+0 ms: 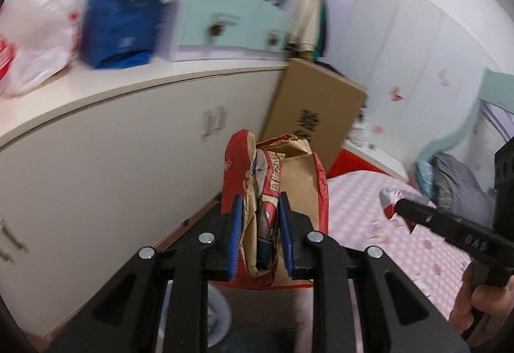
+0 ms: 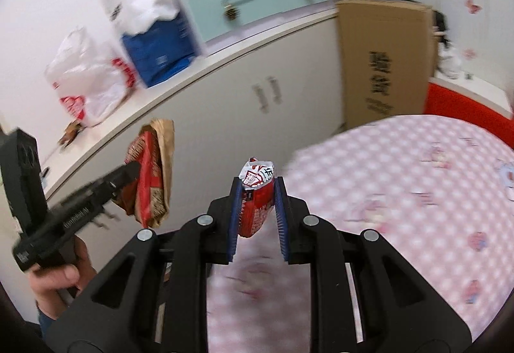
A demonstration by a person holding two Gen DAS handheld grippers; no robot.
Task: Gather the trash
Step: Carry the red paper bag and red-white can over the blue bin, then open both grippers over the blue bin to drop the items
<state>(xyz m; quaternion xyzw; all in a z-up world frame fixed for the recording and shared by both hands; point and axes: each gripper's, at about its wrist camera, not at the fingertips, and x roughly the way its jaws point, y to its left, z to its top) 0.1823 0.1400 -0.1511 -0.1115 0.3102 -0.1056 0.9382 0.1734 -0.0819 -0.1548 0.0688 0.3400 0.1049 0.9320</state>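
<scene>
Blue-padded left gripper [image 1: 259, 235] is clamped on a crumpled red and brown paper bag [image 1: 273, 189], held in the air in front of the white cabinet [image 1: 112, 160]. Right gripper [image 2: 257, 218] is clamped on a red and white wrapper [image 2: 257, 192], held above the near edge of the pink checked bed cover [image 2: 401, 192]. Cardboard box [image 1: 316, 108] leans at the cabinet's end. On the cabinet top: white plastic bag [image 2: 90, 79], blue bag [image 2: 157, 54], pale green drawer unit [image 2: 257, 5]. Background is motion-blurred.
</scene>
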